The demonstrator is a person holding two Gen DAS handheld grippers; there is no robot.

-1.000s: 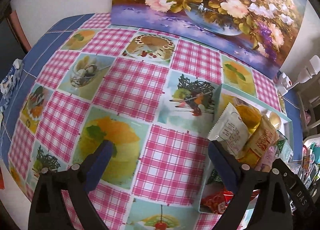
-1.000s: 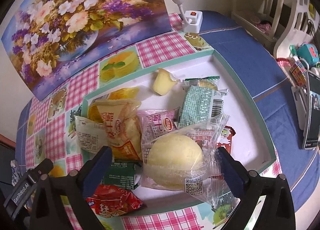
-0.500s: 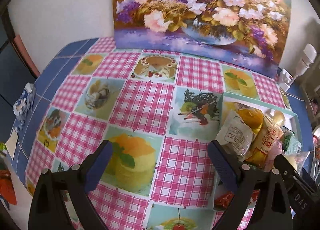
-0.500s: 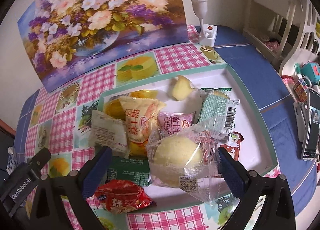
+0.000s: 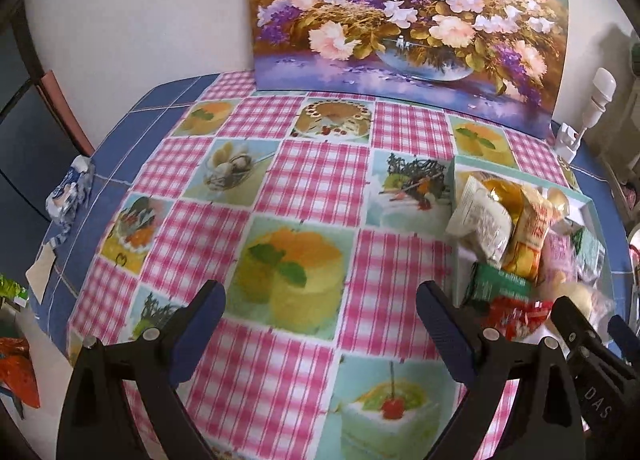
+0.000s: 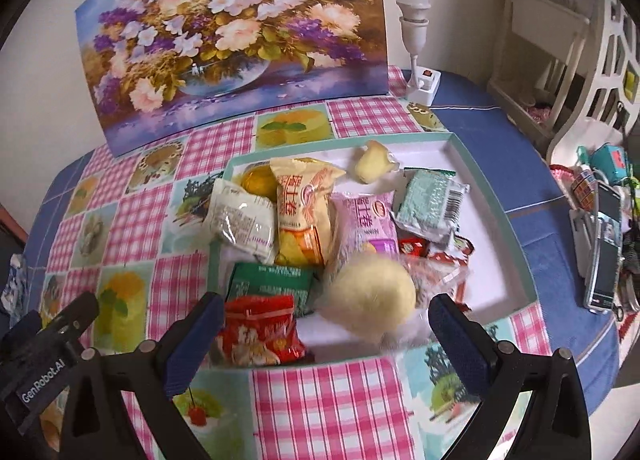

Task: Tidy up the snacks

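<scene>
The right gripper (image 6: 320,334) hovers with its jaws wide apart and nothing between them, above the near rim of the tray (image 6: 492,199). Just ahead of the jaws, inside the tray, sit a red packet (image 6: 260,330) toward the left finger and a round yellow bun in a clear wrapper (image 6: 374,296) nearer the middle of the gap. The bun is roughly round, so it offers no real long axis; the red packet lies with its longer side across the jaws' line of approach.

The left gripper (image 5: 320,330) also has its jaws spread and empty, over bare checked tablecloth (image 5: 316,179) toward the table's left side. The tray lies off to its right, beyond its right finger, so the right gripper looks clearly the nearer one for any snack in the pile.

Farther into the tray lie a green packet (image 6: 272,284), a white pouch (image 6: 244,219), an orange-and-yellow bag (image 6: 302,211), a pink bag (image 6: 366,223) and a pale green packet (image 6: 430,199), overlapping toward the tray's left half; its right half is mostly bare. A flower painting (image 6: 236,31) leans at the table's far edge.
</scene>
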